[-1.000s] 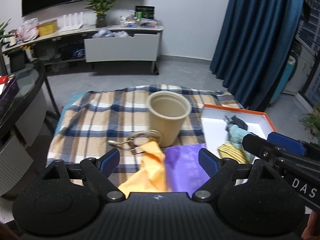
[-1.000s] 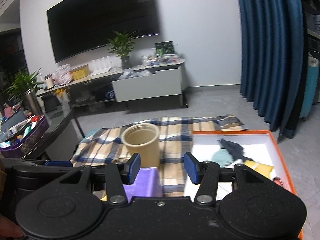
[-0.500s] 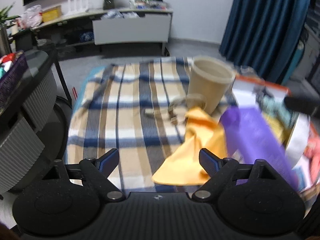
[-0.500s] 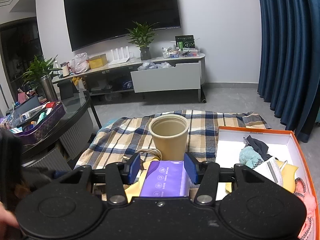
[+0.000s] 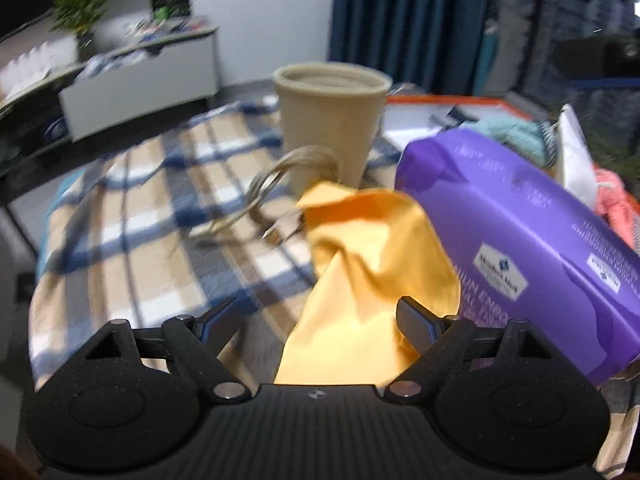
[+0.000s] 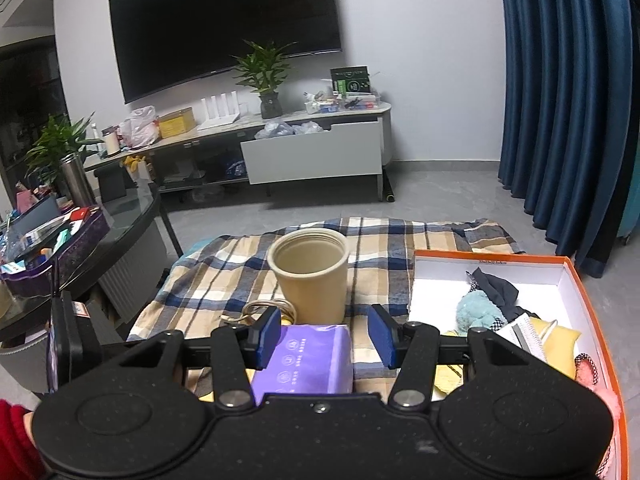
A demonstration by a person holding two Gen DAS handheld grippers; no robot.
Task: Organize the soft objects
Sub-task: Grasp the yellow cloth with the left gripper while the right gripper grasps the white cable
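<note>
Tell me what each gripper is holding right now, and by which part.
Nothing is held. The left gripper stands open astride the yellow cloth; the right gripper hangs open over the purple pack.

Left gripper drops in close.
Your left gripper (image 5: 316, 320) now sits low over the yellow cloth (image 5: 372, 276), beside the purple pack (image 5: 516, 236).

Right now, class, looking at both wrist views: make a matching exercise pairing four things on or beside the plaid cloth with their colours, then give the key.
Things
1. cup
2. tissue pack
3. cloth
4. box rim

Colours
A. orange-yellow
B. orange
C. beige
D. purple

Pairs: 1-C, 2-D, 3-A, 4-B
</note>
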